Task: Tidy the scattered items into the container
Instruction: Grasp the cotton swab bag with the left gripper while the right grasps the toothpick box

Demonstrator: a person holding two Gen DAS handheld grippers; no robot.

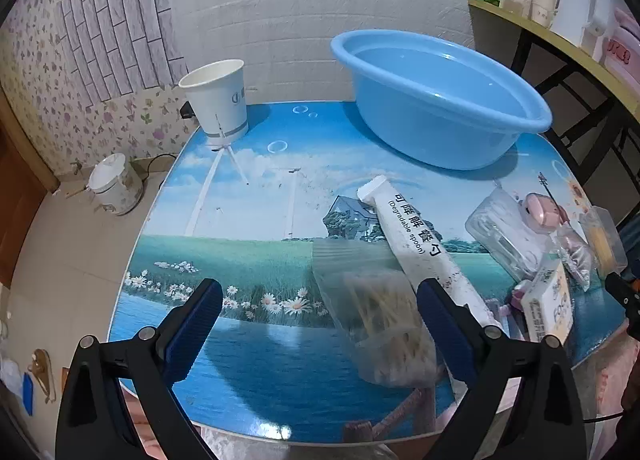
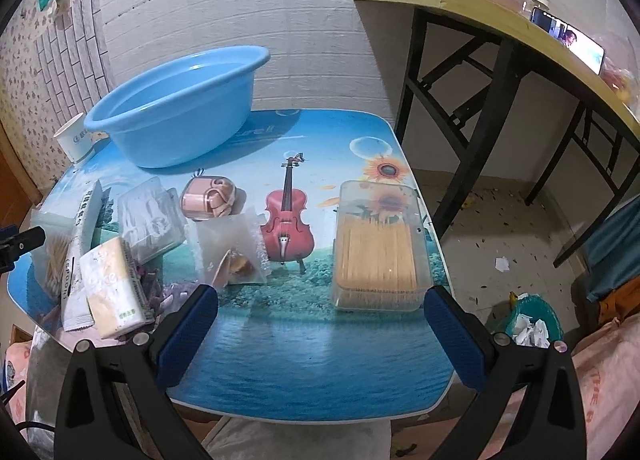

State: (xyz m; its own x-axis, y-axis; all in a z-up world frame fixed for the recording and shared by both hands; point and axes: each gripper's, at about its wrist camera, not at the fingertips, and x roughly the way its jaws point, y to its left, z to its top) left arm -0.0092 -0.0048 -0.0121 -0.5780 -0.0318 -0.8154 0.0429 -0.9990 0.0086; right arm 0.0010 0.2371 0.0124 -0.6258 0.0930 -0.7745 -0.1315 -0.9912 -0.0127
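both grippers wide and empty, basin waiting at the far side

nearest of all are the blue-padded fingers: the left gripper (image 1: 320,334) and the right gripper (image 2: 320,334) both stand spread as wide as they go, angled down at the table (image 2: 312,372), with nothing held in either.

just past the left gripper lies a clear bag of cotton swabs (image 1: 380,320), close to its right finger, with a long white spoon packet (image 1: 416,244) slanting beside it. in front of the right gripper sits a clear box of toothpicks (image 2: 378,256), and left of it a small clear pouch (image 2: 230,250), a pink case (image 2: 208,199) and a tissue pack (image 2: 114,288) in a loose heap.

the blue basin (image 2: 176,115), where all of it belongs, stands empty at the far side, well apart from the clutter; a paper cup (image 1: 218,99) stands to its left.

my worry: the swab bag is limp and slick, so a pinch could slide off it or drag the spoon packet along. the toothpick box looks nearly as wide as the spread fingers, so a skewed approach could nudge it toward the right edge.
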